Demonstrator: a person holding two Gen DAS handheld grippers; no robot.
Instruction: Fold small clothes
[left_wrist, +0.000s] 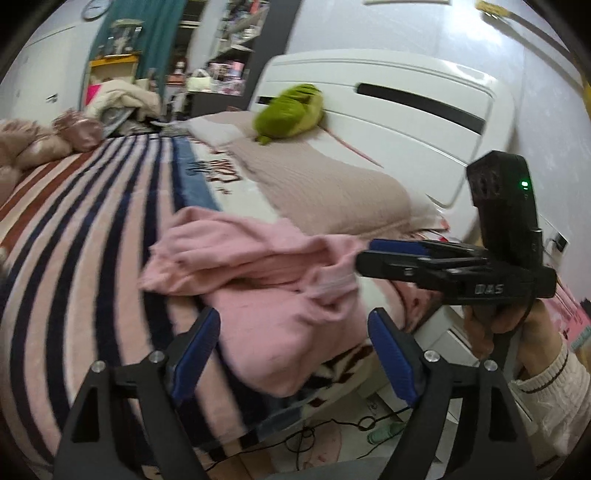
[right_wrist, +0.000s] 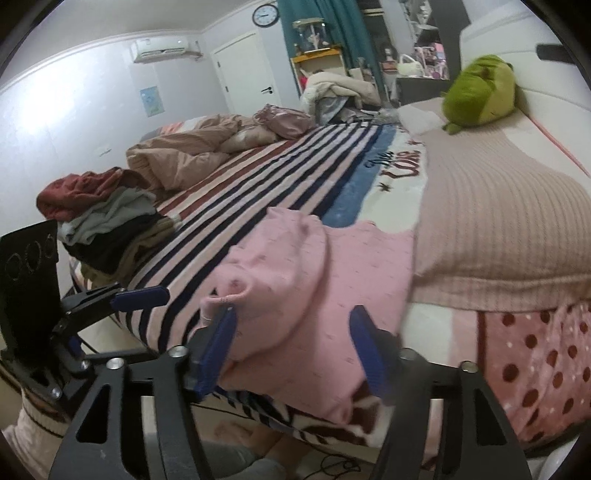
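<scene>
At the far left of the bed, your heap of crumpled clothes (right_wrist: 107, 221) – dark red on top, grey, black and tan below – sits at the mattress edge, well apart from the garment you are working on. Beyond it lies a bunched beige duvet (right_wrist: 184, 155). The striped fleece blanket (right_wrist: 280, 173), in navy, pink and maroon bands, covers the bed from there toward the middle.

Your left tool (left_wrist: 293, 350) is spread wide, its blue-padded fingers either side of the near hanging part of the soft pink knitted garment (left_wrist: 258, 273) without gripping it. That garment lies rumpled at the near edge of the bed, on the striped blanket, with one part drooping over the side.

Your right tool (right_wrist: 295, 350) is spread too – its left blue pad (right_wrist: 218, 347) touches a bunched cuff-like fold of the pink garment, the other pad stands clear. Seen from the left wrist, it appears side-on just beside the garment's right end.

Right of the garment lies a ribbed beige pillow (right_wrist: 491, 221), and farther back a green plush toy (right_wrist: 480, 90) rests against the white headboard (left_wrist: 406, 110).
</scene>
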